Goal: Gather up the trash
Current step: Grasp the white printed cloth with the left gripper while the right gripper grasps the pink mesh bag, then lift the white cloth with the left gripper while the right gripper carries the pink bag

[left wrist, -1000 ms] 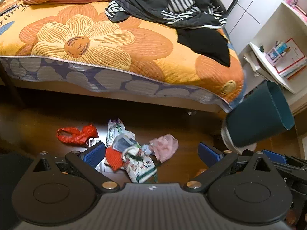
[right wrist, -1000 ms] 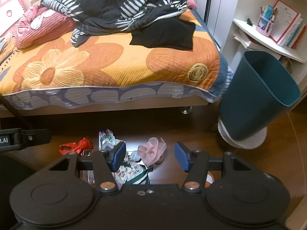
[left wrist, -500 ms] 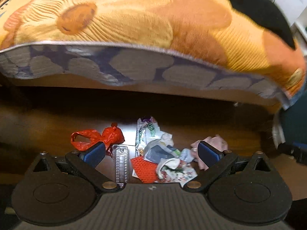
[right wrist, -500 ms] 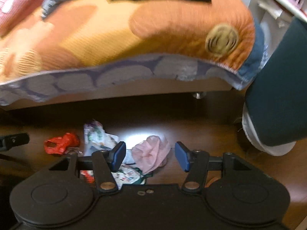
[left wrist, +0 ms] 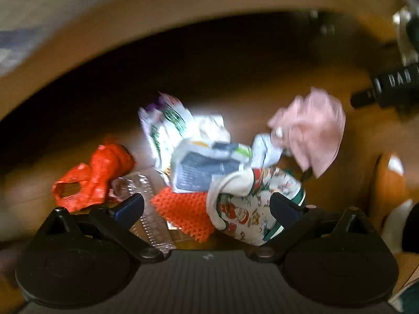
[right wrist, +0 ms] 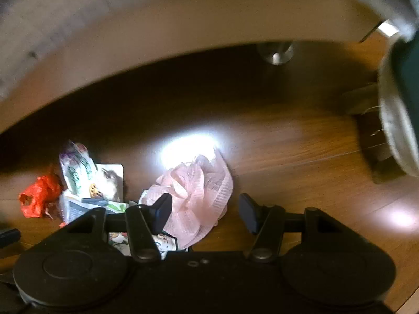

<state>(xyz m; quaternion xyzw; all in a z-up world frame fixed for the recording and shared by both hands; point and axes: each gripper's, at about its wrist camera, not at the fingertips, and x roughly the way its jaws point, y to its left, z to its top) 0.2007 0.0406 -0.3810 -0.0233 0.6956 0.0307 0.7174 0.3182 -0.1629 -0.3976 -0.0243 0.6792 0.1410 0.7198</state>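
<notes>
A heap of trash lies on the brown wooden floor by the bed. In the left wrist view my left gripper is open just above it, over an orange mesh piece and a Christmas-print paper cup; a clear plastic strip lies under its left finger. A red plastic bag lies left, white wrappers behind, a pink crumpled mesh right. In the right wrist view my right gripper is open, empty, low over the pink mesh. The red bag and wrappers lie to its left.
The bed frame overhangs the floor behind the trash, with a metal bed leg. The dark green bin on its pale base stands at the far right. The other gripper's body shows at the left view's right edge.
Both grippers have dropped down and moved in toward the trash on the floor. The bed top has left view. Both stay open.
</notes>
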